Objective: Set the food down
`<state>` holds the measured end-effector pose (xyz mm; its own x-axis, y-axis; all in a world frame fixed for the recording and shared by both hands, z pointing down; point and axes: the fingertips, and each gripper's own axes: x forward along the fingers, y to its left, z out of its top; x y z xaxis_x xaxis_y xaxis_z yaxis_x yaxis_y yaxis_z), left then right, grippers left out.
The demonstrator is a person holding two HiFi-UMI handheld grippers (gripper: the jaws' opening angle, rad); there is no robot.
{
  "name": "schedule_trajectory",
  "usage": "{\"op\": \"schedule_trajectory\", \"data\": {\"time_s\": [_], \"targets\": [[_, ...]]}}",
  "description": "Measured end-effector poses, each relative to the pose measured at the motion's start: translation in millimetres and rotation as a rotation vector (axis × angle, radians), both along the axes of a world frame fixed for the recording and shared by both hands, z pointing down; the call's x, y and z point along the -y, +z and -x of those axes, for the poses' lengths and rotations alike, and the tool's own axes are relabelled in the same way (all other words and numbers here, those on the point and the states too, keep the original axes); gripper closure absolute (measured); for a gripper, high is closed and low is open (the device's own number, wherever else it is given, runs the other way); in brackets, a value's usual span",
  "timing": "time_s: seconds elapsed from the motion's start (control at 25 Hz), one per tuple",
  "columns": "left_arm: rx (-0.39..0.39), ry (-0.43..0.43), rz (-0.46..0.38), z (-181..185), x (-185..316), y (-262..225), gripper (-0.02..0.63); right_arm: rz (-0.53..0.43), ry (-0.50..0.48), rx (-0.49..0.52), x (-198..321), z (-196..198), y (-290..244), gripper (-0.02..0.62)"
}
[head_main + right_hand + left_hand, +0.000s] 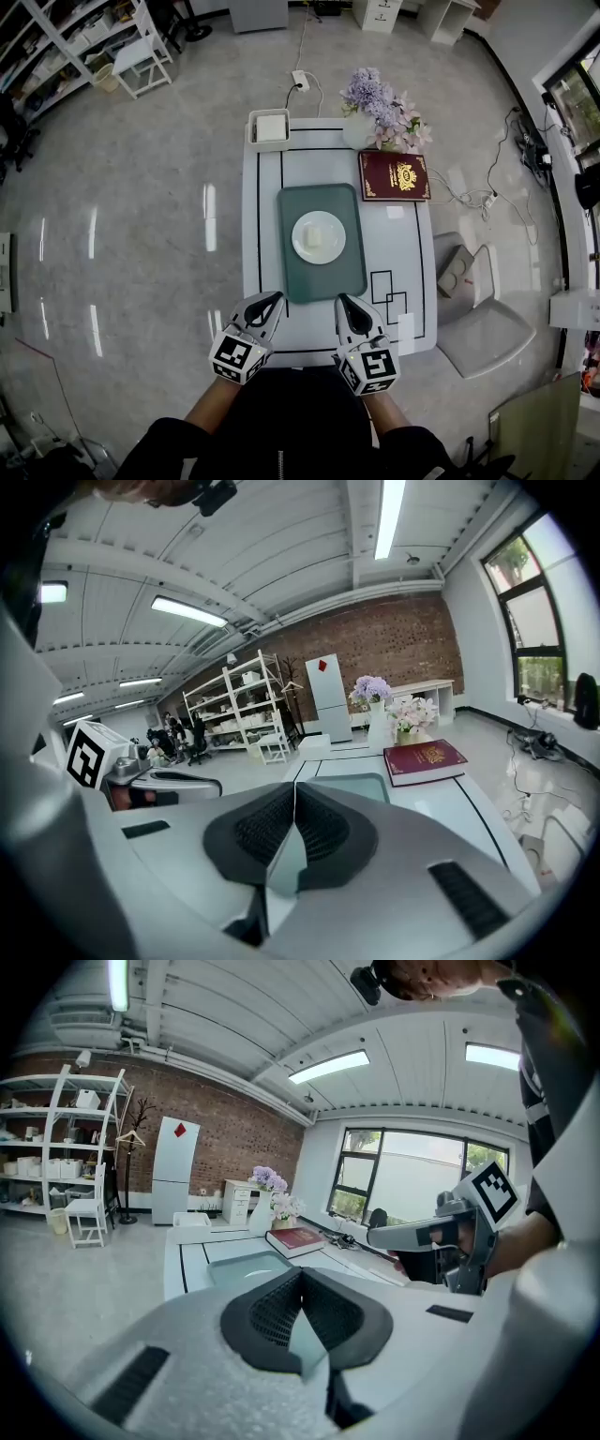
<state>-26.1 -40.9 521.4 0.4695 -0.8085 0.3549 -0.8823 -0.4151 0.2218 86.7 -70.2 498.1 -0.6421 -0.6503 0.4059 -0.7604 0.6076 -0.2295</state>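
Note:
A pale piece of food [319, 234] lies on a white plate [301, 246], which rests on a green tray [323, 281] in the middle of the white table [412, 272]. Both grippers hover over the table's near edge, short of the tray. My left gripper [275, 298] [302, 1274] is shut, its pads meeting with nothing between them. My right gripper [343, 300] [295, 789] is shut and empty too. Each gripper view shows the other gripper off to the side and the tray [354, 782] ahead.
A dark red book [394, 175] lies at the table's far right, beside a vase of purple and pink flowers [380, 108]. A white box [269, 129] sits at the far left corner. A grey chair [478, 328] stands to the right of the table.

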Motion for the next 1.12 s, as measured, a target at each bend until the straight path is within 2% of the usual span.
{"op": "schedule_trajectory", "data": {"time_s": [0.4, 1.12], "targets": [[0.012, 0.006, 0.017, -3.2, -8.3, 2.2, 0.600, 0.019, -0.041, -0.014, -29.4, 7.3, 6.3, 0.586], [0.013, 0.000, 0.036, 4.8, -13.0, 6.0, 0.600, 0.040, -0.058, -0.028, -32.3, 12.9, 8.8, 0.586]]}}
